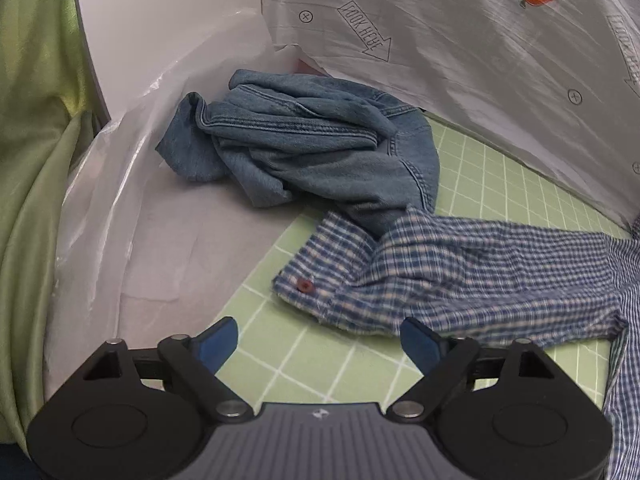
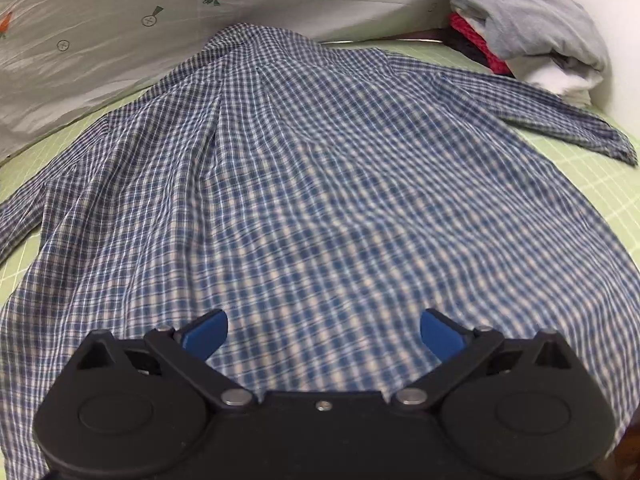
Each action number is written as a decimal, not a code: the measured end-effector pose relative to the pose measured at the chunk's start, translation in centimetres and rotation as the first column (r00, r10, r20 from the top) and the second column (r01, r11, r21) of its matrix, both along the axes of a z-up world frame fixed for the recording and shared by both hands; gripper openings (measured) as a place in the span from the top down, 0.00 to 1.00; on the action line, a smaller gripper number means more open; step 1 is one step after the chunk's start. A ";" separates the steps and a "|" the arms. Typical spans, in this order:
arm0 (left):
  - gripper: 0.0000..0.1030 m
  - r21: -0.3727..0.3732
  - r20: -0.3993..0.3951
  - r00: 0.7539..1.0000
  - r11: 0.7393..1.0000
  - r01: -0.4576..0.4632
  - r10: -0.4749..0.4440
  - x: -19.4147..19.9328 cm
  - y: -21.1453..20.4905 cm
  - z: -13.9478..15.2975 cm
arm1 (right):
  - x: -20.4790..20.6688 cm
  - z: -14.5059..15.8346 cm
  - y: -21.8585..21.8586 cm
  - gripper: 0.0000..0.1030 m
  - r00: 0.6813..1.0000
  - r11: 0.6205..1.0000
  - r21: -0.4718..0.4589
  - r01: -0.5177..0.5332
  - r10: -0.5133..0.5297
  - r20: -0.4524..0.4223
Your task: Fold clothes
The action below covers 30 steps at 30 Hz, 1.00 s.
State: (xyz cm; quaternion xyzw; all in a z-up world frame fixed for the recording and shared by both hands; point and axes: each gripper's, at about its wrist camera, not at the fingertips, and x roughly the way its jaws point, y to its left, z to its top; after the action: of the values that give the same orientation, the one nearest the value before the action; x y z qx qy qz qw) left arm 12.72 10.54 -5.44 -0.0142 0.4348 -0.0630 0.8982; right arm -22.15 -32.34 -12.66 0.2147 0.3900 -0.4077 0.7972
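Note:
A blue and white checked shirt (image 2: 304,168) lies spread flat on the green grid mat (image 2: 592,168), collar at the far side, both sleeves out to the sides. My right gripper (image 2: 323,332) hangs over its lower back, open, nothing between the blue pads. In the left wrist view the shirt's sleeve (image 1: 460,276) stretches across the mat (image 1: 304,356), its cuff with a red button (image 1: 305,285) just beyond my left gripper (image 1: 320,344), which is open and holds nothing. A crumpled denim garment (image 1: 304,144) lies behind the cuff.
A white sheet with carrot prints (image 1: 460,40) stands along the far side. Clear plastic (image 1: 132,152) and a green cloth (image 1: 32,160) line the left. A pile of folded clothes (image 2: 532,28), grey on top, sits in the far right corner.

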 end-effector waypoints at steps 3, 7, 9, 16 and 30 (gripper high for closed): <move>0.44 -0.044 -0.018 1.000 0.999 -0.016 0.015 3.3 0.4 -0.4 | 0.4 0.0 0.4 0.00 0.999 0.999 0.000 0.032 -0.032 -0.021; 0.49 -0.035 -0.039 0.999 0.999 0.017 -0.018 6.6 -0.5 -1.1 | 0.5 -0.5 -0.1 0.00 0.991 0.992 0.021 0.125 -0.124 -0.051; 0.47 -0.038 -0.041 0.998 0.998 0.051 -0.052 7.3 -0.9 -1.6 | 0.9 -0.7 -0.2 0.00 0.988 0.989 0.032 0.144 -0.142 -0.068; 0.48 0.030 -0.061 0.992 0.993 0.116 -0.114 8.1 -2.1 -3.5 | 2.2 -1.0 -0.2 0.00 0.978 0.979 0.041 0.199 -0.196 -0.074; 1.00 -0.084 -0.083 0.997 0.996 0.000 -0.007 6.5 1.3 -3.2 | 2.5 -1.0 0.2 0.00 0.977 0.978 0.048 0.203 -0.199 -0.073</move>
State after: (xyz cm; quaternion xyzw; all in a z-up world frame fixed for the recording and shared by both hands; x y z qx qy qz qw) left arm 19.18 11.82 -8.63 -0.0536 0.4688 -0.0820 0.8779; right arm -19.70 -32.17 -13.65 0.2612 0.4042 -0.4824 0.7319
